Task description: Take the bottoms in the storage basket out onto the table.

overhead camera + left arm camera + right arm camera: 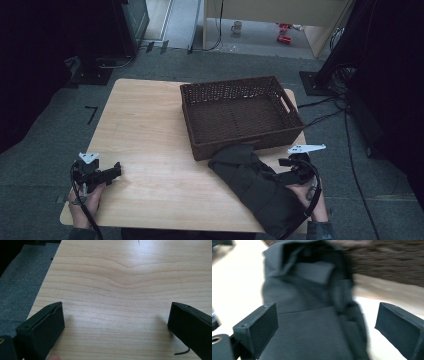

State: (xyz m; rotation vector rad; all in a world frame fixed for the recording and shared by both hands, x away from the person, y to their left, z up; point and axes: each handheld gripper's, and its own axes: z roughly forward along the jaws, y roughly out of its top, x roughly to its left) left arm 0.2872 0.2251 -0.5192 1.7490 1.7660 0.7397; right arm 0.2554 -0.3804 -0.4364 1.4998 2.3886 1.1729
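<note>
My left gripper (116, 171) sits over the near left corner of the table (145, 130), well apart from the basket (240, 115); in its own view the jaws stand wide apart over bare wood grain with nothing between them, and a fingertip (53, 357) pokes in at the bottom edge, cut off. The left hand (82, 200) holding it is partly out of frame at the bottom of the high view. My right gripper (286, 162) is near the basket's front right corner, jaws also spread wide in its own view, and they close on nothing; the dark folded garment (255, 185) lies under and ahead of them (the picture is smeared, so I cannot tell whether the jaws touch the cloth). From above, the garment lies against the basket's front wall and runs towards the table's near edge, where my right hand (307, 197) and the trailing cable cover its lower end. The basket itself, brown woven wicker, looks empty from above, though its near inner wall hides a strip of its floor.
</note>
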